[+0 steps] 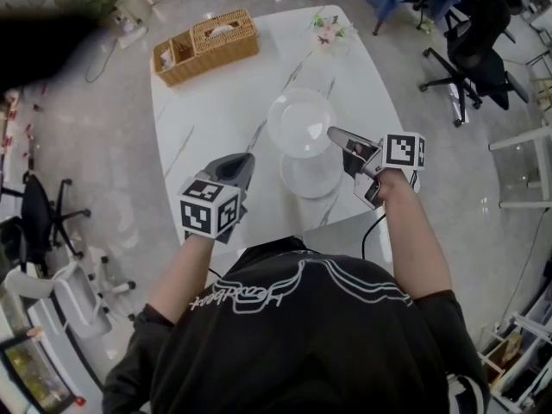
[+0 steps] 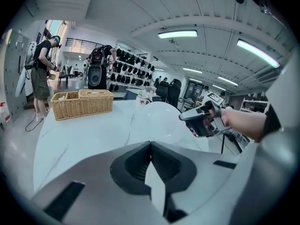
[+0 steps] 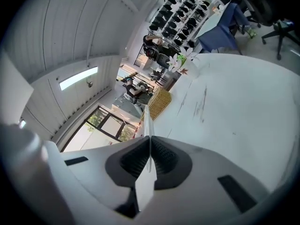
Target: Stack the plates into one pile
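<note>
- Right gripper: jaws pressed together on the right-hand rim of a clear plate. In the right gripper view the rim runs edge-on out of the closed pads as a thin pale strip.
- Held plate: clear of the white marbled table and roughly level. In the head view it overlaps the far edge of a second plate.
- Second plate: lies flat on the table near the front edge, just in front of the right gripper. No gripper touches it.
- Left gripper: jaws together at the tips with nothing between them. It is over the table to the left of both plates and apart from them.
- Wicker basket: stands at the far left corner of the table, well apart from the plates.
- Vase of flowers: stands at the far edge of the table, beyond the held plate.
</note>
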`<state>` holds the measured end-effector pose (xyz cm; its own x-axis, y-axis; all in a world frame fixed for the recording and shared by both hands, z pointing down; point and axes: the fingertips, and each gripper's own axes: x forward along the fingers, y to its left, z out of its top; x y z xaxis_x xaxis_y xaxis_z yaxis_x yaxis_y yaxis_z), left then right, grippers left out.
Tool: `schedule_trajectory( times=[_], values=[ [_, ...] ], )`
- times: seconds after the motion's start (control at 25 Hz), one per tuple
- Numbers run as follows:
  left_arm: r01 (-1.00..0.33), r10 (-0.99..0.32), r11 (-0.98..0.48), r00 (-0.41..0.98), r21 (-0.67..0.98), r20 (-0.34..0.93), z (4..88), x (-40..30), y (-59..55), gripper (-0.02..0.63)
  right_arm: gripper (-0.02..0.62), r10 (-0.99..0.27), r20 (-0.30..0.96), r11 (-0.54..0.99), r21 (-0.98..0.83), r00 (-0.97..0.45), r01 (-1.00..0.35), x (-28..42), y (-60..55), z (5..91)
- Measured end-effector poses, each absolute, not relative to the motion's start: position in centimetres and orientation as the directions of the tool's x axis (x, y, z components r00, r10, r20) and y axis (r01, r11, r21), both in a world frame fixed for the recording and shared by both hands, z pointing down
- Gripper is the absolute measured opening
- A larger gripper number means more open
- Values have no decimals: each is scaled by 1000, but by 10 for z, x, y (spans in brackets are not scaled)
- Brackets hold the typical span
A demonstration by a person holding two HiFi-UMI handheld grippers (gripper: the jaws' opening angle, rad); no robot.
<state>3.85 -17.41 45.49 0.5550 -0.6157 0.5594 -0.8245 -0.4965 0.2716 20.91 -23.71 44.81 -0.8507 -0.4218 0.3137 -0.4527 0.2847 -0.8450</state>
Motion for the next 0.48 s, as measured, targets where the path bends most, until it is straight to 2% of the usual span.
schedule_trajectory(
  times=[0.36, 0.48],
  values=[
    [-806, -594, -515, 580, 290, 557, 466, 62, -151, 23, 32, -413, 308, 247, -868, -857, -430, 234, -185, 470],
    [-803, -580, -516, 584, 299, 568, 475, 65, -145, 23, 32, -409, 346, 181, -876, -844, -447, 239, -171, 486]
  ],
)
